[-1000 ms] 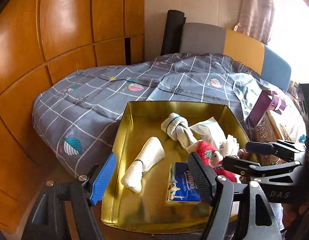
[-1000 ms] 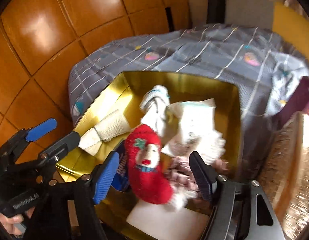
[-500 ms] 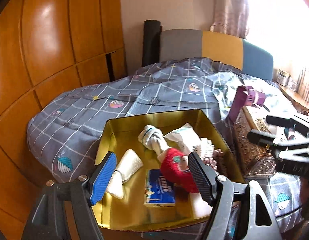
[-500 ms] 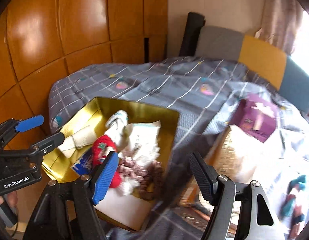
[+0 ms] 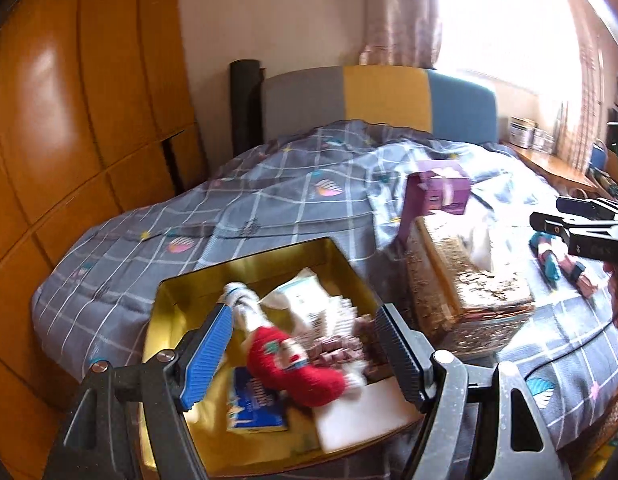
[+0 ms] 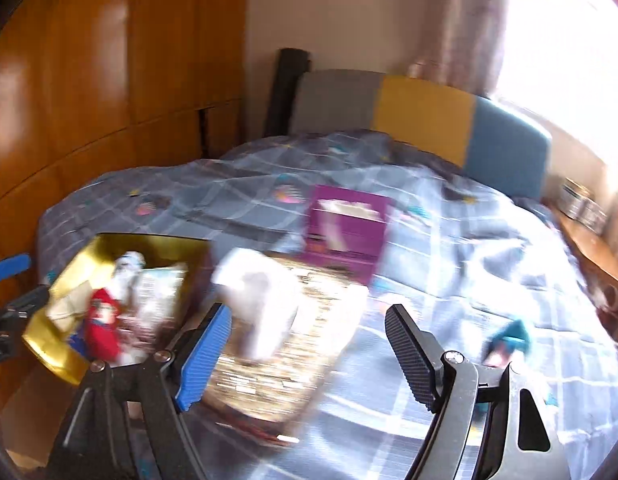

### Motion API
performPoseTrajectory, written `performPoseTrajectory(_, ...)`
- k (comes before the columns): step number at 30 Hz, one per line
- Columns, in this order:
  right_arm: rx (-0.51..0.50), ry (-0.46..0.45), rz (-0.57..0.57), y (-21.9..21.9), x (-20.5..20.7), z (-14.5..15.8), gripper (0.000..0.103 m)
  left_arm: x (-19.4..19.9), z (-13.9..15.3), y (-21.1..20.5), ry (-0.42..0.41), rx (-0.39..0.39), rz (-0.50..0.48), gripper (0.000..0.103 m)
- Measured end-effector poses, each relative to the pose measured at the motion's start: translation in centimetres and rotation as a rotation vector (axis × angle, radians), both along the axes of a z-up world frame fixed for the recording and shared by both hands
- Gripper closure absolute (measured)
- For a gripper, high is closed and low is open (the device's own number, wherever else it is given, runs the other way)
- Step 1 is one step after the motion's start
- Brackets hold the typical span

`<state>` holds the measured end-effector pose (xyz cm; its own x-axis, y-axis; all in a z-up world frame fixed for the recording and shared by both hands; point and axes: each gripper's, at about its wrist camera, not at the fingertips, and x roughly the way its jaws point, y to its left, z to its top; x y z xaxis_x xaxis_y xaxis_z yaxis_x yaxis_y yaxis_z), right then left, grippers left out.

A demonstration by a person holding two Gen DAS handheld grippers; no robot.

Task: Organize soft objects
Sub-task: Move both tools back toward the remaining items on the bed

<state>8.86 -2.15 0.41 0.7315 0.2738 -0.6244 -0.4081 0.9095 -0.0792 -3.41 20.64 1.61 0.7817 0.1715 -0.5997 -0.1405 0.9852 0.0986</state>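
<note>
A gold tin tray [image 5: 245, 264] sits on the bed and holds a red Santa sock [image 5: 297, 368], a knotted white sock [image 5: 245, 308], a pink knitted piece [image 5: 337, 354], a blue tissue pack [image 5: 257, 400] and a white packet [image 5: 305, 300]. My left gripper [image 5: 305, 354] is open and empty, above the tray's near side. My right gripper [image 6: 309, 354] is open and empty, over the gold tissue box [image 6: 281, 344], right of the tray [image 6: 57, 352]. A teal and pink soft item [image 5: 557, 268] lies on the bed at the right, also in the right wrist view [image 6: 509, 340].
A gold glitter tissue box [image 5: 465, 284] stands right of the tray with a purple box [image 5: 437, 196] behind it. The grey checked bedcover [image 5: 269, 208] spreads around. Wooden wardrobe panels [image 5: 89, 120] are at the left, a headboard [image 5: 381, 100] at the back.
Both grippers swung to the right. The right gripper left the tray and the red sock and now hovers over the gold tissue box. The red sock stays in the tray.
</note>
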Motion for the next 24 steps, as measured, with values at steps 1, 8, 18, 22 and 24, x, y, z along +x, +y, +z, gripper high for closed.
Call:
performPoseTrajectory(1, 0.001, 0.006, -0.030, -1.4, 0.4, -0.1, 0.023, 0.3, 0.1, -0.6, 0.000, 0.005, -0.017, 0.028)
performPoseTrajectory(8, 0.014, 0.037, -0.282, -11.5, 4.3, -0.9, 0.023, 2.1, 1.1, -5.1, 0.000, 0.034, -0.132, 0.028)
performPoseTrajectory(18, 0.135, 0.197, -0.695, -26.5, 8.2, -6.6, 0.023, 5.4, 2.1, -14.0, 0.011, 0.049, -0.364, 0.028)
performPoseTrajectory(22, 0.259, 0.270, -0.755, -29.0, 8.3, -7.5, 0.023, 7.4, 1.5, -17.9, 0.045, 0.018, -0.457, 0.028)
performPoseTrajectory(24, 0.290, 0.292, -0.756, -29.3, 8.4, -7.8, 0.023, 8.2, 0.9, -19.4, 0.069, 0.005, -0.491, 0.028)
